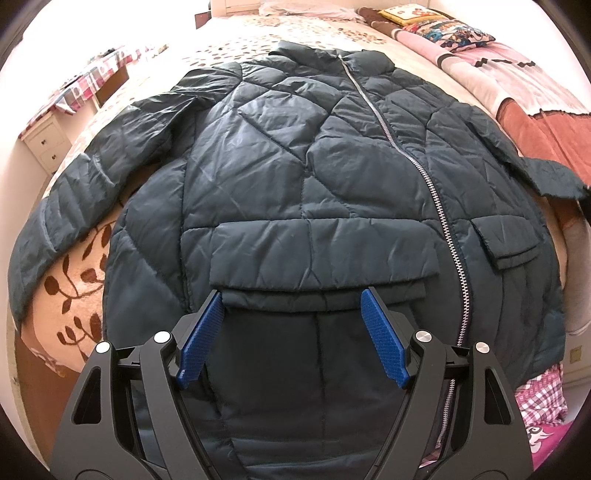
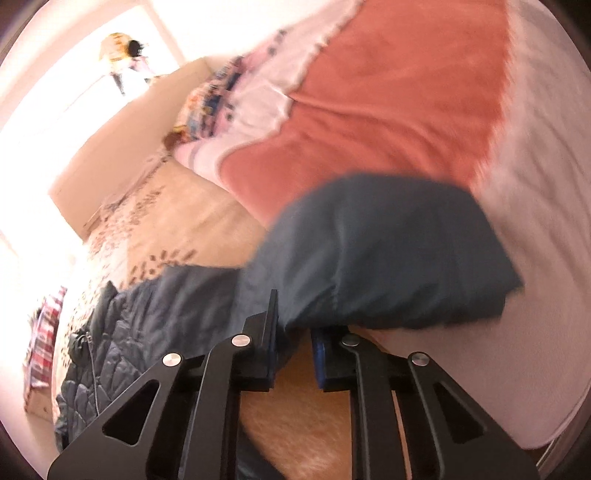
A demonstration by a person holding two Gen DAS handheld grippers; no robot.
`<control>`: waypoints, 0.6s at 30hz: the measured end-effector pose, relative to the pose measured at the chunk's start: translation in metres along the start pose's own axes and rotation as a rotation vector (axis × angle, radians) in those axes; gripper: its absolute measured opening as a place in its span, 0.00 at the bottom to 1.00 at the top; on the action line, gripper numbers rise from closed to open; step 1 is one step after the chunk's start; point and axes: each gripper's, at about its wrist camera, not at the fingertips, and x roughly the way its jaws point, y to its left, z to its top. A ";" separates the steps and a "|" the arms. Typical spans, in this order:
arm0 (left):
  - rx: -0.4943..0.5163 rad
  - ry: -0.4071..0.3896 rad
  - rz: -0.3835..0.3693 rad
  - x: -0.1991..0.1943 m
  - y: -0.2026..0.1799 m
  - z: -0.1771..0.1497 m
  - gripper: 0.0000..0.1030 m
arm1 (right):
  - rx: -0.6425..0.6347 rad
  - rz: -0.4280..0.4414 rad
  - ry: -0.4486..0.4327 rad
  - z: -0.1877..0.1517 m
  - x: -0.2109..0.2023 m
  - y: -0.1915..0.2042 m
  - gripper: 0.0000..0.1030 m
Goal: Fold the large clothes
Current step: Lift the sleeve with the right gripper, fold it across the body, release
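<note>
A dark teal quilted jacket (image 1: pixel 295 177) lies front up on the bed, its silver zipper (image 1: pixel 436 206) closed and its collar at the far end. My left gripper (image 1: pixel 291 295) hovers open over the lower front, its blue pads (image 1: pixel 384 347) on either side of a pocket flap (image 1: pixel 317 254) with nothing pinched between them. One sleeve (image 1: pixel 66 206) lies spread out to the left. In the blurred right wrist view, my right gripper (image 2: pixel 295 321) is shut on the other sleeve (image 2: pixel 376 251) near its cuff, and the sleeve is raised off the bedding.
The bed has a beige leaf-print cover (image 1: pixel 74 288). A pink and rust blanket (image 2: pixel 388 103) and patterned pillows (image 1: pixel 443 29) lie along its right side. A white nightstand (image 1: pixel 44 144) stands at the left, with checked fabric (image 1: pixel 88 81) behind it.
</note>
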 end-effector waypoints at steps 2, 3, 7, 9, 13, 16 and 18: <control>-0.005 -0.004 -0.005 -0.001 0.000 0.000 0.74 | -0.061 0.023 -0.028 0.009 -0.006 0.021 0.15; -0.008 -0.007 -0.008 -0.001 0.001 0.000 0.74 | -0.083 0.031 -0.037 0.012 -0.008 0.030 0.15; -0.024 -0.016 -0.022 -0.003 0.005 0.000 0.74 | -0.226 0.081 -0.088 0.021 -0.019 0.081 0.15; -0.032 -0.020 -0.030 -0.004 0.007 -0.001 0.74 | -0.327 0.099 -0.115 0.021 -0.025 0.111 0.15; -0.048 -0.034 -0.043 -0.007 0.012 -0.001 0.74 | -0.593 0.157 -0.172 0.006 -0.036 0.185 0.15; -0.065 -0.044 -0.049 -0.009 0.017 -0.001 0.74 | -0.835 0.220 -0.194 -0.027 -0.042 0.246 0.15; -0.080 -0.049 -0.053 -0.010 0.021 -0.002 0.74 | -0.966 0.268 -0.179 -0.055 -0.041 0.277 0.15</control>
